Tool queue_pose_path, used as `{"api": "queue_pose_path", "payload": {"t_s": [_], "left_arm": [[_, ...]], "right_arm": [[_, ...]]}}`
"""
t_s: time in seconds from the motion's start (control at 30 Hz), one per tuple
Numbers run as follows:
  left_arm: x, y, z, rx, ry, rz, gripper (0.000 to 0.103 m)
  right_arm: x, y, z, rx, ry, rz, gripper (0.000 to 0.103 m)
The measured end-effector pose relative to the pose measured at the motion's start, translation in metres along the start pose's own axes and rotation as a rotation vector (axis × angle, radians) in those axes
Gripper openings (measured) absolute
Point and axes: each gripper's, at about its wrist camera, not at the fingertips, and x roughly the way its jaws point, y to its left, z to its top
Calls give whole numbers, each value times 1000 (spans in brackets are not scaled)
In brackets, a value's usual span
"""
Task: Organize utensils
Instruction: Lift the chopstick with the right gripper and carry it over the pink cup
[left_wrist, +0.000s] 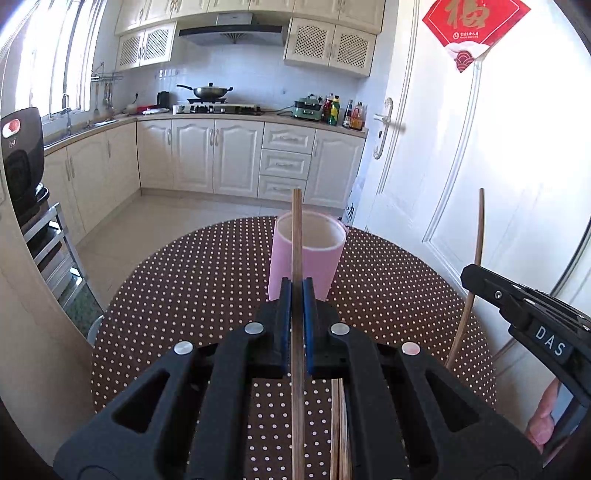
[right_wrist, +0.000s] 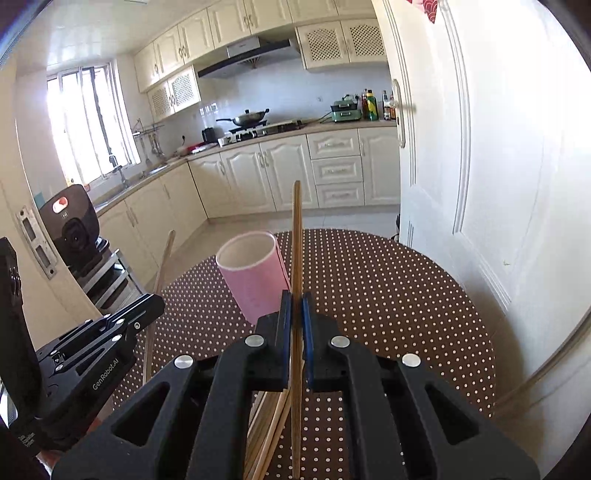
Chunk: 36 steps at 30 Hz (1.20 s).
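- Left wrist view: the left claw (left_wrist: 297, 291) is closed tight on one wooden chopstick (left_wrist: 296, 236), held upright, its upper end rising in front of the pink cup (left_wrist: 306, 258).
- Right wrist view: the right claw (right_wrist: 296, 306) is likewise clamped on its own chopstick (right_wrist: 296, 236), upright and just to the right of the cup.
- The cup stands upright on the dotted surface (left_wrist: 399, 280), ahead of both claws; its visible interior looks empty, though the bottom is hidden.
- More loose chopsticks (right_wrist: 271, 435) lie on the surface beneath the claws.
- Judged progress: early. Two sticks are lifted but neither is in the cup yet, and the loose ones appear untouched.
- Remaining: carry each held stick over the rim, lower it in, let go, then collect the rest.
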Motion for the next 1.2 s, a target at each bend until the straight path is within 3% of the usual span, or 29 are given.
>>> {"api": "queue_pose_path", "payload": {"t_s": [0.6,1.2], "left_arm": [[-27,2,52,-16,-170,22,6],[-26,-11,101,-28,-324,33,6]], "right_arm": [[-8,12,37,-15,-110,18,5],[-13,19,87,-2,-239,35,5]]}}
